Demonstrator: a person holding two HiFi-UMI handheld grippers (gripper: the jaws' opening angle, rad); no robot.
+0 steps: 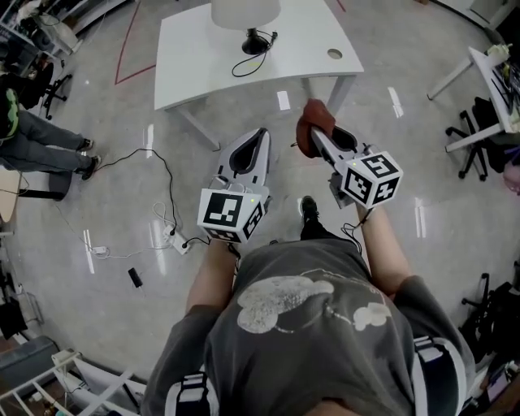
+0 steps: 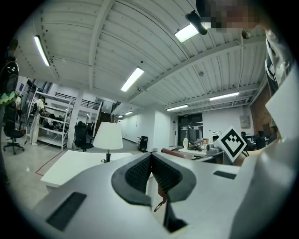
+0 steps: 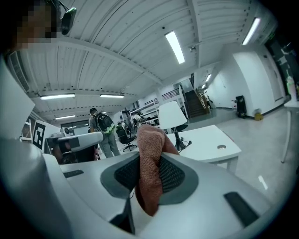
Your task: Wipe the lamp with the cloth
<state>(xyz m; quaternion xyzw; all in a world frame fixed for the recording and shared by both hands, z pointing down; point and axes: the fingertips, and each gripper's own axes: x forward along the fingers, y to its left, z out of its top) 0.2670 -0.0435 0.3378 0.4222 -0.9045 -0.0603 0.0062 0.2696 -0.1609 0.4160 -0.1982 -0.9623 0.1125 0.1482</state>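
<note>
A white-shaded lamp (image 1: pixel 245 15) on a black base stands at the far side of the white table (image 1: pixel 203 65); it also shows as the lamp (image 2: pixel 108 137) and the lamp (image 3: pixel 172 116) in the gripper views. My right gripper (image 1: pixel 315 130) is shut on a rust-brown cloth (image 3: pixel 150 168), which bunches out past the jaws as the cloth (image 1: pixel 307 130). My left gripper (image 1: pixel 257 140) is shut with nothing in it, its pads meeting in the left gripper view (image 2: pixel 150 161). Both grippers hover over the floor, short of the table's near edge.
A black cable (image 1: pixel 244 65) runs from the lamp base across the tabletop, and a round grommet hole (image 1: pixel 335 54) sits at the table's right. A power strip with cords (image 1: pixel 175 236) lies on the floor at left. A person (image 1: pixel 32 134) stands at far left; office chairs (image 1: pixel 479 130) at right.
</note>
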